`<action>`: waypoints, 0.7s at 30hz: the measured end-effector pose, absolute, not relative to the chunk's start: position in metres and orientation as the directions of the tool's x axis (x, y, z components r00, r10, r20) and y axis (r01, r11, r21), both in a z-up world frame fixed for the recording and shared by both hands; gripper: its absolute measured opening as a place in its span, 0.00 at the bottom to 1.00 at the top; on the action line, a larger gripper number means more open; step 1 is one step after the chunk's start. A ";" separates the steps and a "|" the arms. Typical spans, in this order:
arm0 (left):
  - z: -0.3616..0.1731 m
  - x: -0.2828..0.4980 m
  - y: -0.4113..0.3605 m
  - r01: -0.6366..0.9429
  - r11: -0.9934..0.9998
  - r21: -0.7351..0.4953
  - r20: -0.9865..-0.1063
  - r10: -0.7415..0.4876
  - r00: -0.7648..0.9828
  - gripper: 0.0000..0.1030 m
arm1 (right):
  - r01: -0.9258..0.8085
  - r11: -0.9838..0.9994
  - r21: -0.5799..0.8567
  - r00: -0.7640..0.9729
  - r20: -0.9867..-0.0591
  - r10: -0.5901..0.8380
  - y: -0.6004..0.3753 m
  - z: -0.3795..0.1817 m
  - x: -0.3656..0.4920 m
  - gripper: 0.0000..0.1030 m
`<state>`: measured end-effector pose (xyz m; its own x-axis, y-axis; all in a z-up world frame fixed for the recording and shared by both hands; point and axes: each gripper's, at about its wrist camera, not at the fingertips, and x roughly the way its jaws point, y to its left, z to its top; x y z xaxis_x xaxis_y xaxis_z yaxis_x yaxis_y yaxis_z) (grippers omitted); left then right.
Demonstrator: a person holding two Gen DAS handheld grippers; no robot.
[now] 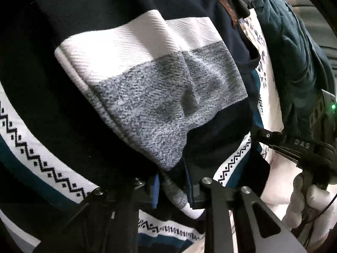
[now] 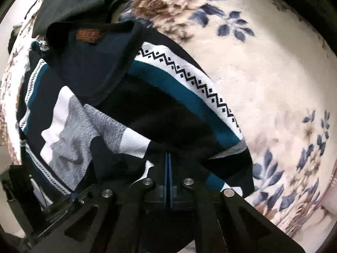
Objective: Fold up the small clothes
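On a floral blanket [image 2: 263, 80], a navy sweater [image 2: 118, 78] with white, grey and teal bands is lying bunched, a dark green garment [image 1: 294, 48] lying beyond it. The left gripper [image 1: 174, 189] fingers are pinching a grey-and-white fold of the sweater. The right gripper [image 2: 167, 181] fingers are pressing nearly together on its dark edge.

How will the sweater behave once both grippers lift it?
The sweater is probably floppy: it already creases and drapes between the left gripper and right gripper. Its knit looks grippy, so slipping seems unlikely.
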<state>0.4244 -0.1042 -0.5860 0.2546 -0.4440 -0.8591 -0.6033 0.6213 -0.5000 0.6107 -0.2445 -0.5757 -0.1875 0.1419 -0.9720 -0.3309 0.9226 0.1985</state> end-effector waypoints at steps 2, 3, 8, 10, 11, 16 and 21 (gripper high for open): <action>-0.574 0.431 -0.106 -0.569 0.678 -0.465 -0.879 -0.429 0.208 0.25 | -0.279 0.928 0.245 -0.212 -0.959 0.190 -0.253 -0.565 0.609 0.02; -0.565 0.433 -0.109 -0.536 0.724 -0.433 -0.898 -0.399 0.186 0.28 | -0.265 0.934 0.238 -0.200 -0.962 0.188 -0.258 -0.556 0.606 0.12; -0.516 0.420 -0.118 -0.363 0.885 -0.291 -0.952 -0.232 0.197 0.97 | -0.153 0.971 0.185 -0.076 -0.982 0.175 -0.301 -0.495 0.582 0.91; -0.498 0.410 -0.123 -0.316 0.915 -0.253 -0.958 -0.191 0.212 0.97 | -0.123 0.980 0.158 -0.044 -0.987 0.154 -0.314 -0.481 0.566 0.91; -0.492 0.404 -0.125 -0.300 0.923 -0.242 -0.959 -0.181 0.217 0.97 | -0.106 0.984 0.143 -0.038 -0.989 0.140 -0.317 -0.475 0.557 0.91; -0.484 0.365 -0.153 -0.245 0.950 -0.192 -0.969 -0.143 0.202 0.97 | -0.042 0.985 0.167 0.000 -0.986 0.167 -0.340 -0.464 0.532 0.97; -0.510 0.311 -0.209 -0.235 0.959 -0.159 -0.984 -0.135 0.117 0.97 | -0.006 0.967 0.254 -0.041 -0.966 0.254 -0.371 -0.486 0.522 0.97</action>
<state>0.3114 -0.2088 -0.5102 0.1174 -0.1348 -0.9839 -0.2346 0.9590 -0.1593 0.5219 -0.3711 -0.4859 -0.0406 0.2536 -0.9665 -0.0062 0.9672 0.2541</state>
